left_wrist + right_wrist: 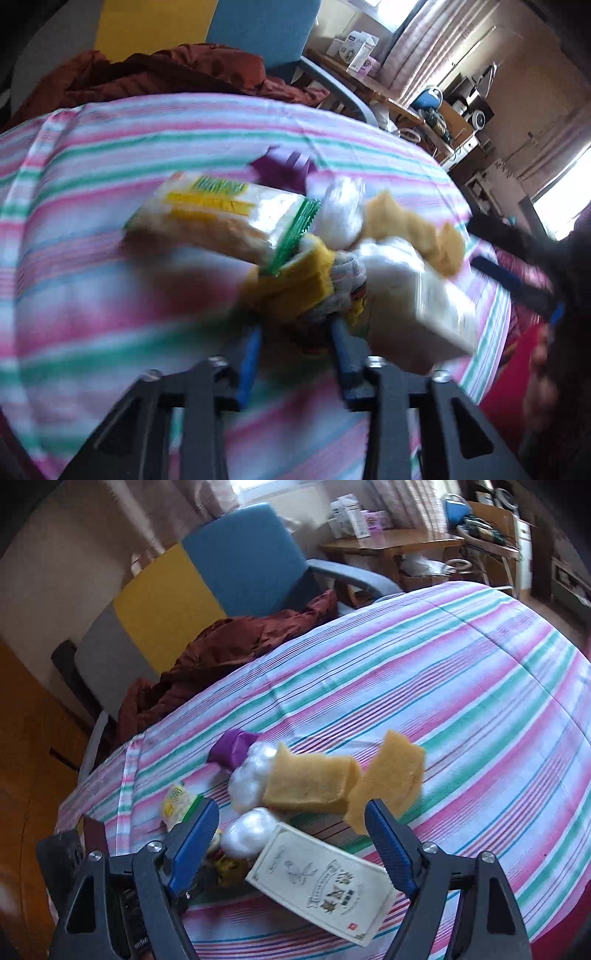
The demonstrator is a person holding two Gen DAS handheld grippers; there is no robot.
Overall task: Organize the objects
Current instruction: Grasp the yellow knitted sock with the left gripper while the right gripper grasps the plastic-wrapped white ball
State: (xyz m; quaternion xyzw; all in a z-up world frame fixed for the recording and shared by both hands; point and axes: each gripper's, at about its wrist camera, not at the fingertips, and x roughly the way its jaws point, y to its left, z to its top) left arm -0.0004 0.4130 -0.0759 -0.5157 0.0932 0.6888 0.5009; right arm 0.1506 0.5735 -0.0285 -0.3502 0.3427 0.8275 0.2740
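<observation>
We have our left gripper [295,325] low over the pile on the striped pink, green and white bedsheet [110,155], its blue-padded fingers [249,354] drawn in narrow around a knitted yellow and grey work glove [306,280]. The left wrist view is smeared with motion, so we cannot tell how much of the glove the pads really have. That is our first worry: a soft, floppy glove caught by an edge may slide out as we lift. It also lies touching the clear plastic packet with yellow and green print [218,218], whose green sealed end rests against it, so pulling the glove could drag the packet askew.

Our right gripper [291,834] points steeply down with its jaws wide and nothing between the pads. The flat cream cardboard box with ornate printing [325,890] lies just below them, tilted, one corner near the right finger; closing carelessly could knock it off the bed's near edge.

Just beyond sit two white fluffy cotton balls in clear wrap [255,775], two tan sponge blocks [314,782] and a crumpled purple bag [236,749], clustered and touching. A sweep by either hand could scatter them. Far off, a rumpled maroon cloth [229,650] lies at the bed's edge.
</observation>
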